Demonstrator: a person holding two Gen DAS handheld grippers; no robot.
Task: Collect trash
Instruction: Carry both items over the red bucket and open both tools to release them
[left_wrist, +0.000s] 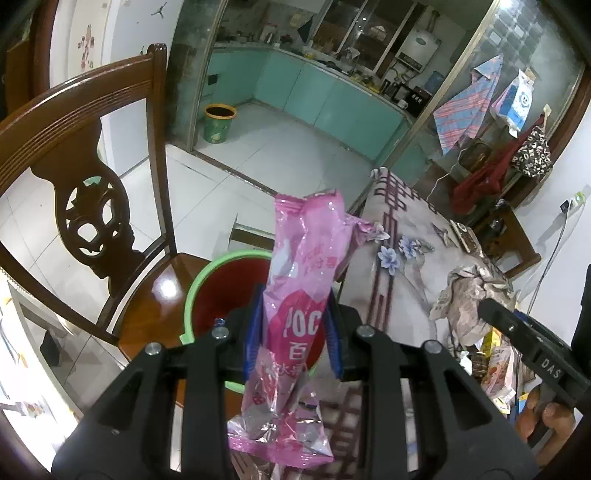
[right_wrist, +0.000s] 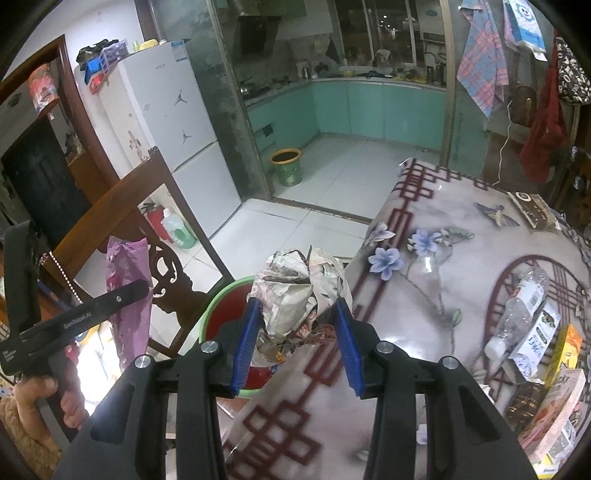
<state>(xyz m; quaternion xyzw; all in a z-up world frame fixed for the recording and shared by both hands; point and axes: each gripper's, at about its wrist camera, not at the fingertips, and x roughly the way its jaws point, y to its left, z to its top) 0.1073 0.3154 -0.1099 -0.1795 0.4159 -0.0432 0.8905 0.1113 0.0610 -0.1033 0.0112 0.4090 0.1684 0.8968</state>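
My left gripper (left_wrist: 293, 328) is shut on a long pink foil snack wrapper (left_wrist: 299, 295), which stands up between the blue pads above a red bin with a green rim (left_wrist: 192, 291) on a chair seat. My right gripper (right_wrist: 299, 332) is shut on a crumpled newspaper ball (right_wrist: 299, 291), held over the table edge just right of the same bin (right_wrist: 218, 306). In the right wrist view the pink wrapper (right_wrist: 127, 288) and the left gripper's black body (right_wrist: 85, 317) show at the left. In the left wrist view the newspaper ball (left_wrist: 472, 295) shows at the right.
A carved wooden chair (left_wrist: 85, 192) holds the bin beside the table with a flowered cloth (right_wrist: 443, 266). A plastic bottle (right_wrist: 517, 314), snack boxes (right_wrist: 554, 398) and packets lie on the table's right side. A second green bin (right_wrist: 286, 166) stands on the kitchen floor. A fridge (right_wrist: 166, 122) stands behind the chair.
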